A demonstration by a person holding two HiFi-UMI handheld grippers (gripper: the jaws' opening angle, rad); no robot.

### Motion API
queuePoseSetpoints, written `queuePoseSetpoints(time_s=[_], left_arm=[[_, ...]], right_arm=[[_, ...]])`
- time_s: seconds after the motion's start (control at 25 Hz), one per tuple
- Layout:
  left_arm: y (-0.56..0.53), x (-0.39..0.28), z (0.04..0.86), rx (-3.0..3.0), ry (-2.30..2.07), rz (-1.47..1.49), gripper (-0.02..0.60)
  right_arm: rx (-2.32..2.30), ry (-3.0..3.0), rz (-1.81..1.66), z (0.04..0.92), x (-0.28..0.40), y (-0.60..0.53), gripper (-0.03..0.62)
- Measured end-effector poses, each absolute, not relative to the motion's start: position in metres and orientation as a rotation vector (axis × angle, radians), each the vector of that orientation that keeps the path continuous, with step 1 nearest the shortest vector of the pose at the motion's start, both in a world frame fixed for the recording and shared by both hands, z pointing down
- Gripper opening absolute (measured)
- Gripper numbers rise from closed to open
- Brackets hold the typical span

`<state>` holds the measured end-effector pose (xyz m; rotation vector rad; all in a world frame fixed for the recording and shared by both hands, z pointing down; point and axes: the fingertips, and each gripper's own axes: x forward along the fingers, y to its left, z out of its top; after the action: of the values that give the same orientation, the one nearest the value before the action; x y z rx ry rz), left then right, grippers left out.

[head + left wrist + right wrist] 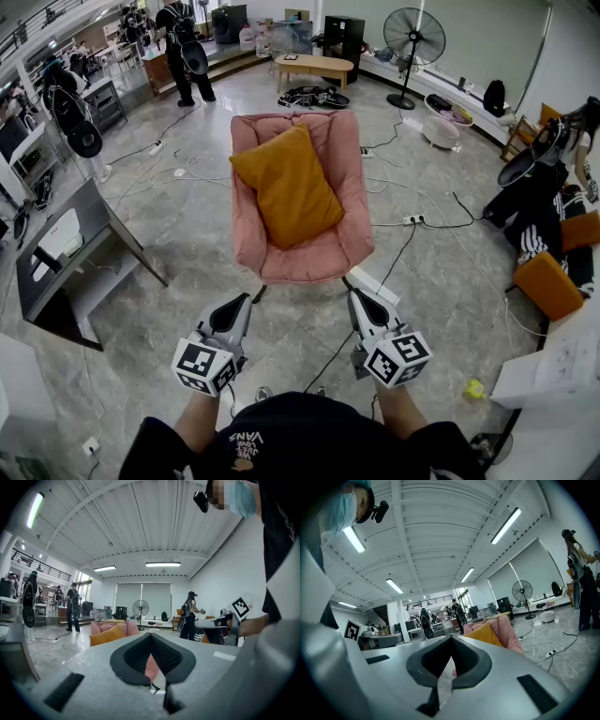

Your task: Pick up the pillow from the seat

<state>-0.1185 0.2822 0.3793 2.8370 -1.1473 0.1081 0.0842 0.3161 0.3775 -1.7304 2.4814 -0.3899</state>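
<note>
The soft, light-looking pillow [289, 186] lay mid-frame, best pinched at a corner; both claws [236, 313] [362, 308] were pressed together, empty.

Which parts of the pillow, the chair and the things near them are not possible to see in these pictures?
- Head view: the pillow's rear face, hidden where it leans on the pink chair.
- Left gripper view: most of the chair's seat, covered by the left gripper's own body.
- Right gripper view: the pillow's lower part, behind the right gripper.
- Head view: the small yellow object on the floor, too small to identify.
</note>
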Motion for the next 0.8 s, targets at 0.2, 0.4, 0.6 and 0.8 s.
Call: queuePoseSetpoints(time_s=[0.2, 0.4, 0.6, 0.8], left_arm=[[0.289, -0.106, 0.375, 2.847, -1.161, 0.085, 0.018], [0.296, -0.09, 0.373, 2.832, -1.194, 0.021, 0.028], [0.306, -0.076, 0.385, 2.787, -1.223, 0.021, 0.262], [0.305, -0.069, 0.392, 2.763, -1.227, 0.053, 0.272]], right_arm=[[-1.711, 2.487, -0.392, 0.376, 0.096, 0.322, 0.004], [-1.682, 2.489, -0.333, 0.373, 0.112, 0.325, 0.006], [-1.637, 2.528, -0.314, 0.376, 0.127, 0.325, 0.223], [-1.634, 2.522, -0.344, 0.381, 0.137, 0.318, 0.278]])
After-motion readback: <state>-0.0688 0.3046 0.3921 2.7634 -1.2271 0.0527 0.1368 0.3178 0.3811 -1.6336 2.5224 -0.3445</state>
